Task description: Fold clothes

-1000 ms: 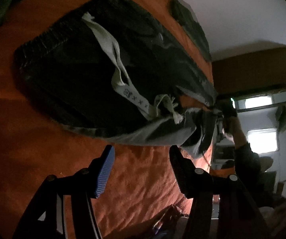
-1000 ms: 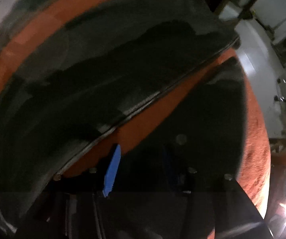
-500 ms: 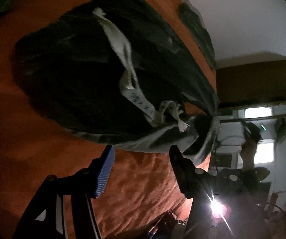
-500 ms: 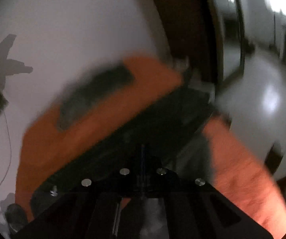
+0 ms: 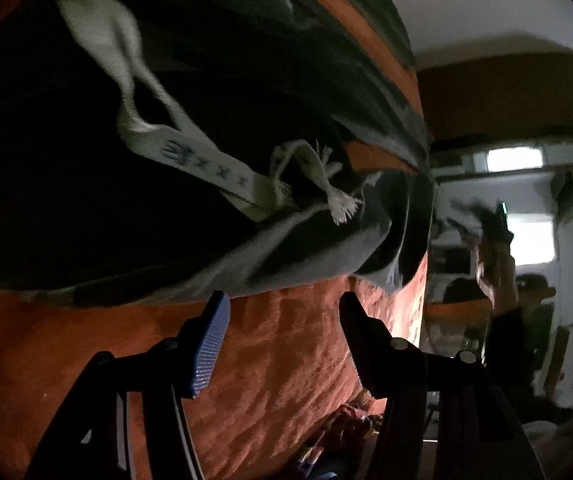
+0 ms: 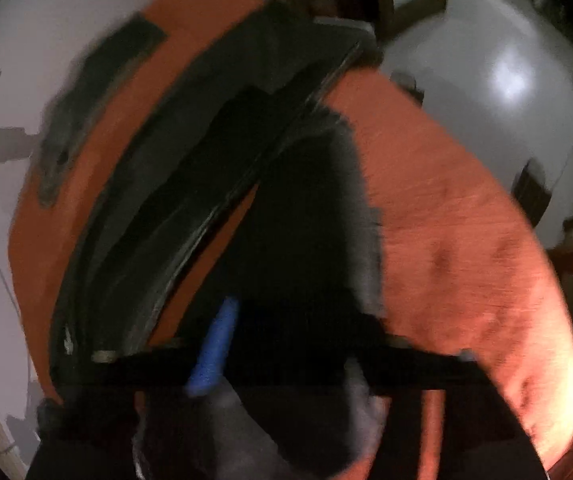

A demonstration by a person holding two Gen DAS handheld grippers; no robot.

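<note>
Blurring hides the right gripper (image 6: 282,344) against dark shorts (image 6: 294,216)

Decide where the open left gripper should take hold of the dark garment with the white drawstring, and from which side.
Grip the dark drawstring garment by its pale near hem, just ahead of the left gripper. Come in low along the orange bedcover, one of the fingers sliding under. That hem bulges free and faces the open fingers; avoid the loose white drawstring.

My room is dim. The bright window (image 5: 534,240) lights my left view; the dark garment (image 5: 86,208) before it loses detail. My right view is smeared by motion blur (corners black), with glare on the orange blanket (image 6: 558,408).
</note>
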